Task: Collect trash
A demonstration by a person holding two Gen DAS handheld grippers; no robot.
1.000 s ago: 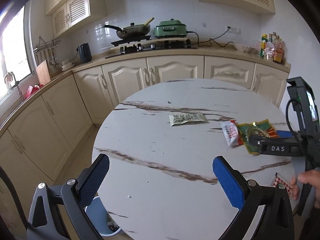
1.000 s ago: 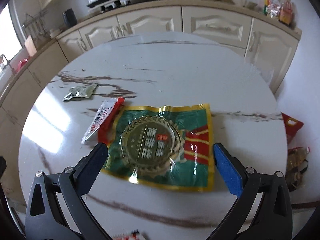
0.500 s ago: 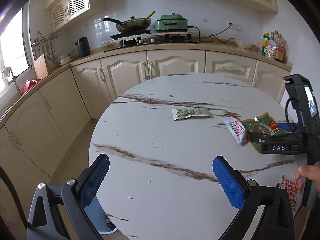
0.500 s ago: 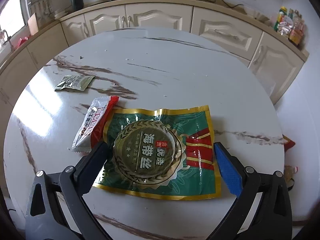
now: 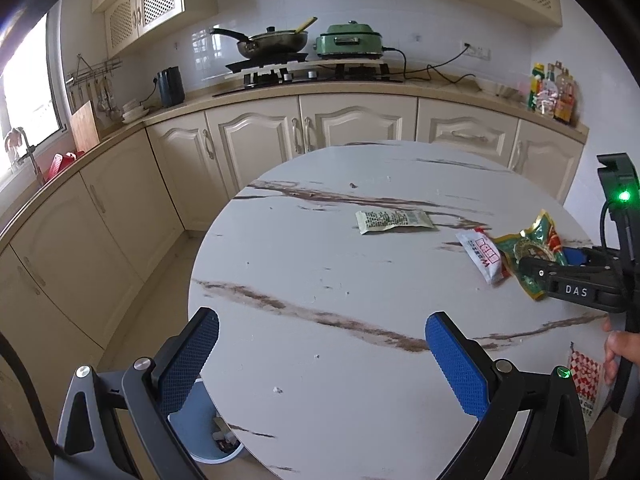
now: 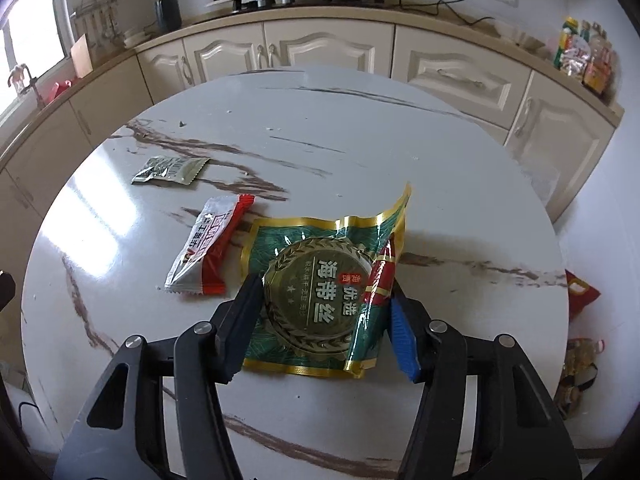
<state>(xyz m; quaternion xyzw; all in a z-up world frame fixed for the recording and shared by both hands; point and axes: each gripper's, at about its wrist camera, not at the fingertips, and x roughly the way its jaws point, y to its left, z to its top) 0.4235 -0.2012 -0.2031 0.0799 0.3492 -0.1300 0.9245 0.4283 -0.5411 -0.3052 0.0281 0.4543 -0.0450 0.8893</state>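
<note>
Right now the right claw (image 6: 326,318) has its jaws just drawn in on the green and gold snack bag (image 6: 320,280), the pads pressing both sides so the bag buckles and its far right corner curls up off the round marble tabletop (image 6: 320,128). Touching the bag's left edge lies a white and red wrapper (image 6: 208,248), flat on the marble. Farther off to the left, well apart from both, sits a small pale green packet (image 6: 170,169). The left claw (image 5: 320,360) hangs spread wide over the near part of the tabletop with nothing between its blue pads (image 5: 456,364). Below the tabletop's near edge stands a light blue bin (image 5: 200,436) on the floor.
</note>
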